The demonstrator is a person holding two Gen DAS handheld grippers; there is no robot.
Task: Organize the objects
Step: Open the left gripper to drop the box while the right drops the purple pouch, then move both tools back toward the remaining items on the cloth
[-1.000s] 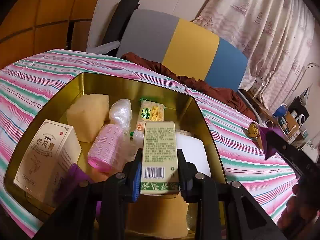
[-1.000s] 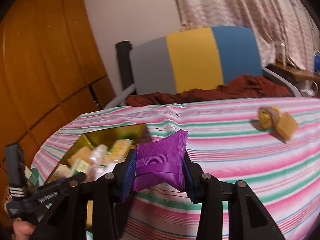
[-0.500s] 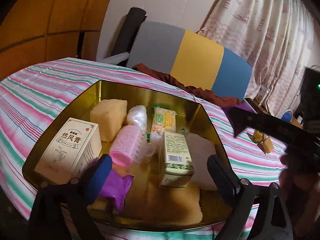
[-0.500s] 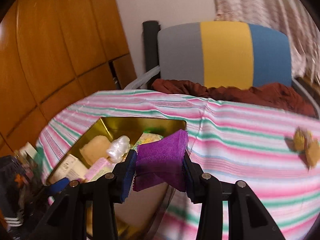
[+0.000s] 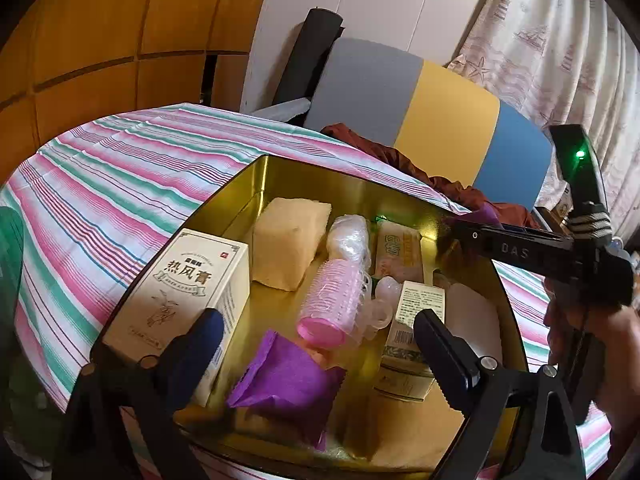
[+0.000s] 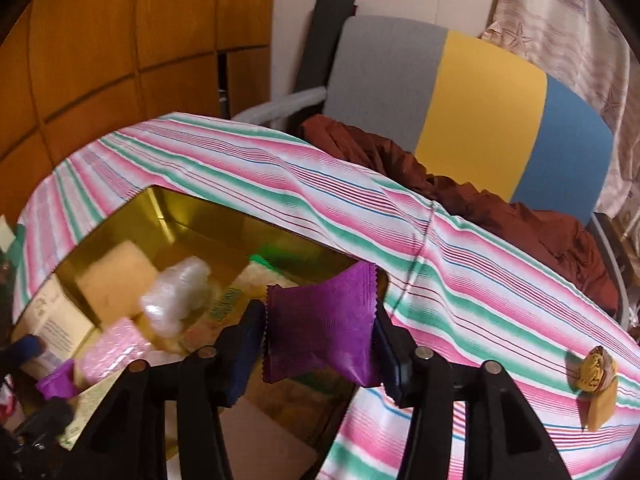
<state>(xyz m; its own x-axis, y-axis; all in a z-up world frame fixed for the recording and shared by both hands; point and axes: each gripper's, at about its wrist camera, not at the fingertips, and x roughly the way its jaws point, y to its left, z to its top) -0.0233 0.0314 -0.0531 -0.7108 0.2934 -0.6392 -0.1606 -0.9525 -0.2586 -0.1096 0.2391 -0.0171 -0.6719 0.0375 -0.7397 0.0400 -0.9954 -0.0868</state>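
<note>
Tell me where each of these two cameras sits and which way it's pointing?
Left wrist: rides the left gripper, open, looking down into the gold tin; the person's right hand shows.
Right wrist: rides the right gripper, which pinches a purple packet, facing across the striped tablecloth toward the chair.
Shared: tin, tablecloth, chair.

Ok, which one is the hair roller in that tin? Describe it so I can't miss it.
Start at the gold tin on the striped tablecloth. In its middle, between the tan sponge block and the green-printed carton, lies the hair roller: the only pink, ridged, translucent cylinder there.
</note>
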